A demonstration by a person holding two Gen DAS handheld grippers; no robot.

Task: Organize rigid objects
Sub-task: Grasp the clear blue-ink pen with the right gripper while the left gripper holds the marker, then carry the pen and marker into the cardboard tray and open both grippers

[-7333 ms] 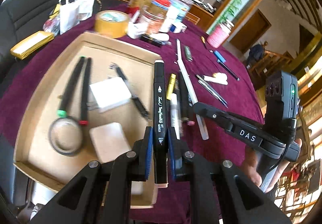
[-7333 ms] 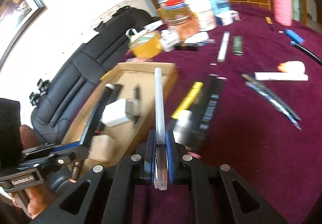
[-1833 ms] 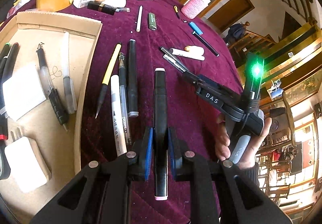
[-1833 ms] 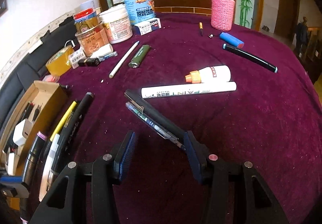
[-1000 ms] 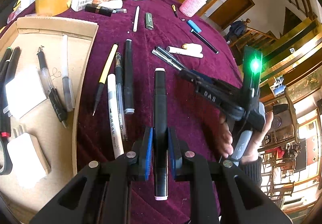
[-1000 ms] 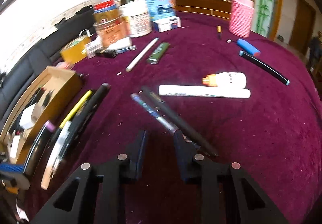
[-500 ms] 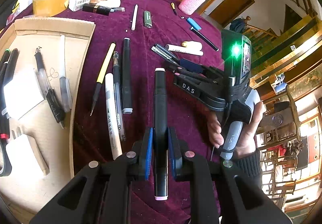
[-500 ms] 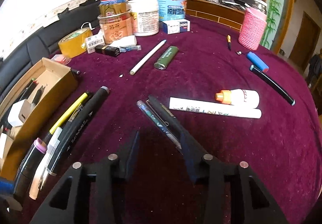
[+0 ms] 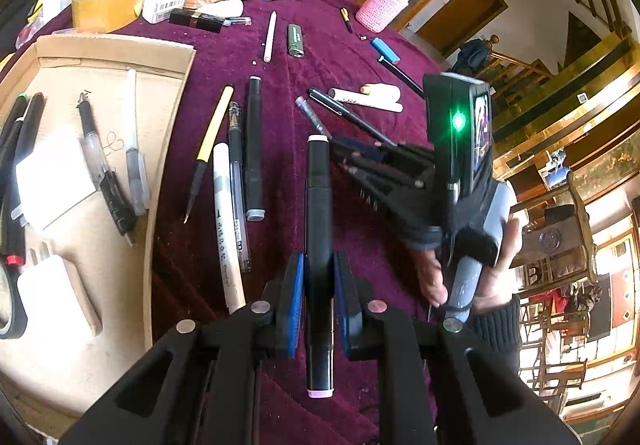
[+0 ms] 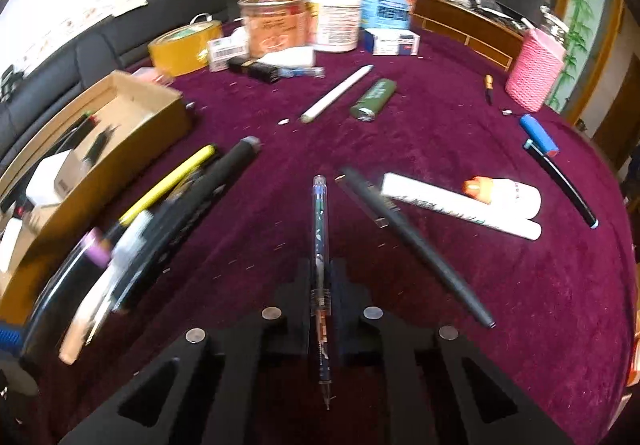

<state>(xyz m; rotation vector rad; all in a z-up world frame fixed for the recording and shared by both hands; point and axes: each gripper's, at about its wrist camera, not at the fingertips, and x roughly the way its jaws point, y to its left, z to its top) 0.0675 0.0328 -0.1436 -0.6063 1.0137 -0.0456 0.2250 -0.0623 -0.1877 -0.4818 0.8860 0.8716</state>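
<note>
Right gripper (image 10: 320, 281) now clamped on clear pen (image 10: 320, 245), jaws spread a moment ago; pen lifted off cloth, ready for box (image 10: 120, 125) far left. Left gripper (image 9: 319, 293) still gripping black marker (image 9: 319, 205)

Left wrist view: taken from above and behind the left gripper (image 9: 318, 285), facing steeply down along its fingers; the cardboard tray (image 9: 168, 149) is seen at left, the right gripper (image 9: 352, 161) at right; right wrist view: set lower and nearer the purple tablecloth (image 10: 520, 285), facing across it toward the jars (image 10: 276, 25); tray (image 10: 120, 149), tape roll (image 10: 184, 45) and loose pens are shared by both.
</note>
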